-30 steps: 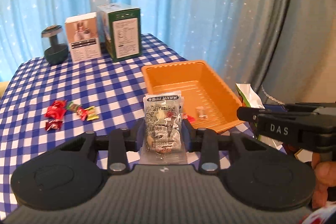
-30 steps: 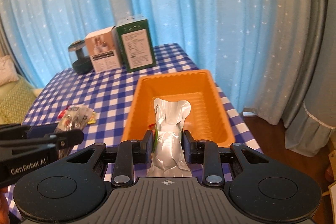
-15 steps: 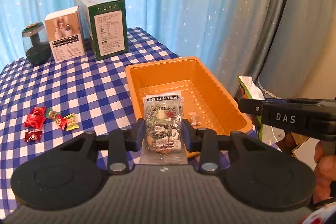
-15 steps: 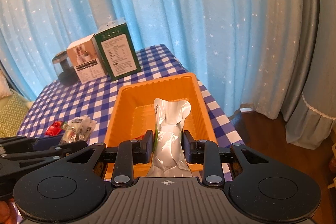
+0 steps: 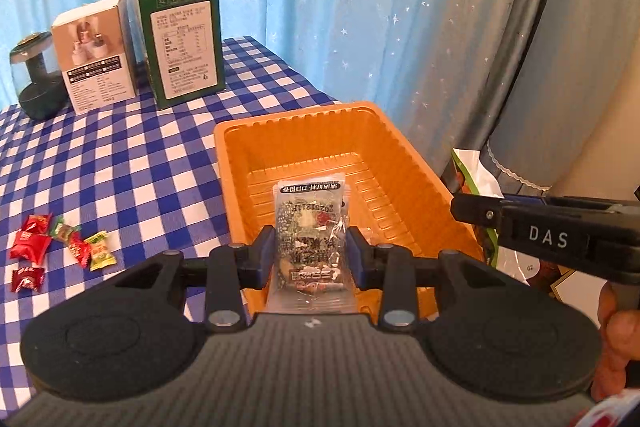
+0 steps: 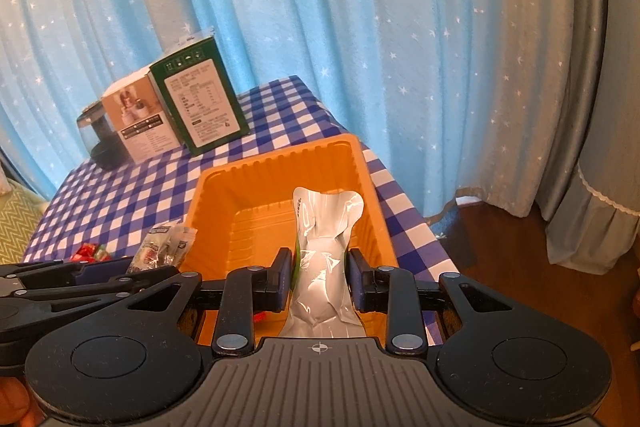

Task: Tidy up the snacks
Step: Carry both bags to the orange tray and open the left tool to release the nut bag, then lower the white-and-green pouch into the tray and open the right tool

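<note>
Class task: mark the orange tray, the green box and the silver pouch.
orange tray [image 5: 296, 117]: left wrist view, far rim.
green box [image 5: 186, 53]: left wrist view, label panel.
silver pouch [image 6: 324, 239]: right wrist view, middle.

Checked table [image 5: 120, 155] – orange tray [image 5: 404, 163], two boxes [image 5: 180, 35], dark jar [image 5: 34, 75], wrapped candies [image 5: 60, 247].
</note>
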